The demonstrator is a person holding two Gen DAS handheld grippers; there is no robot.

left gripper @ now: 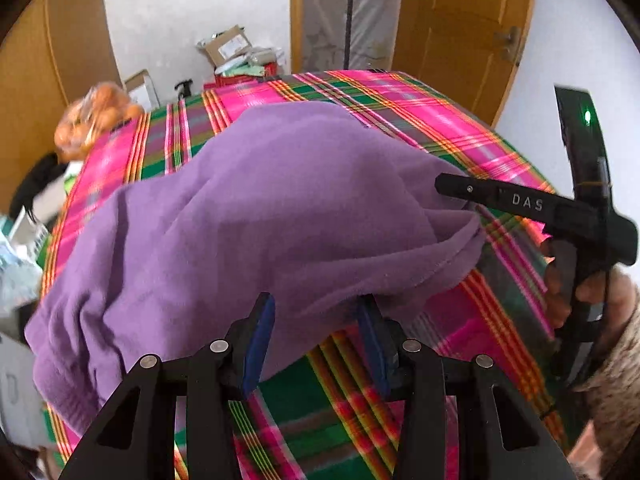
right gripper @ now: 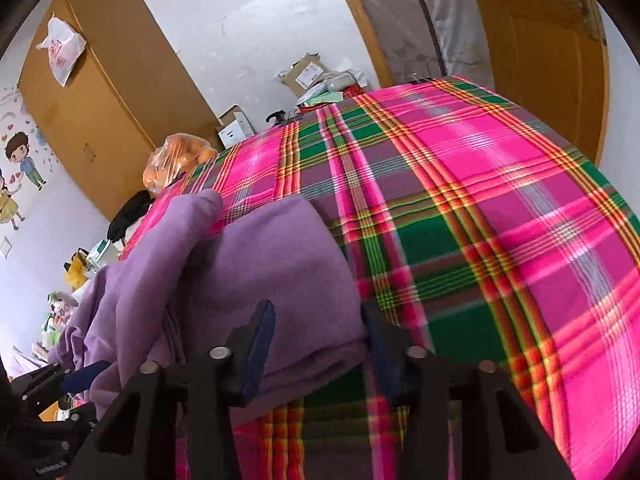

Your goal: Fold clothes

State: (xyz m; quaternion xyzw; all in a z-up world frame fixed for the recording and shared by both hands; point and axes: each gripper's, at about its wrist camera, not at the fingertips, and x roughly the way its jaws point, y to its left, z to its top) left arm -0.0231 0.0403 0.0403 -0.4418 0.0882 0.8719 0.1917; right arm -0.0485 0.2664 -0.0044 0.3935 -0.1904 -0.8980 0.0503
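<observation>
The left gripper, black with blue-padded fingers, has its jaws spread fairly wide with the near hem of the soft purple fleece garment draped between the pads. Fabric sits in the gap but the pads don't look pressed on it, so I'd call it open around the cloth, not clamped. The right gripper shows much the same: jaws apart, a thick purple fold bulging between the fingers, no clear pinch. In the left view its black body (lettering on the side) pokes into the garment's right-hand edge, with the person's hand and a fuzzy sleeve behind it.

The garment lies bunched and humped on the pink-and-green plaid tablecloth, piled toward the left side and near edge, with a rolled edge at its right and part spilling off the left. It isn't flat or squared. Judgement: a fold is in hand, both grippers at the near edge, either about to take hold or just letting go of a lifted layer; the pictures don't settle which, and there's motion blur.

For a tidy fold, the cloth wants both corners held evenly, kept taut and laid flat over the rest.

Farther back: a clear bag of oranges at the table's far-left corner, cardboard boxes against the white wall, a wooden door.
</observation>
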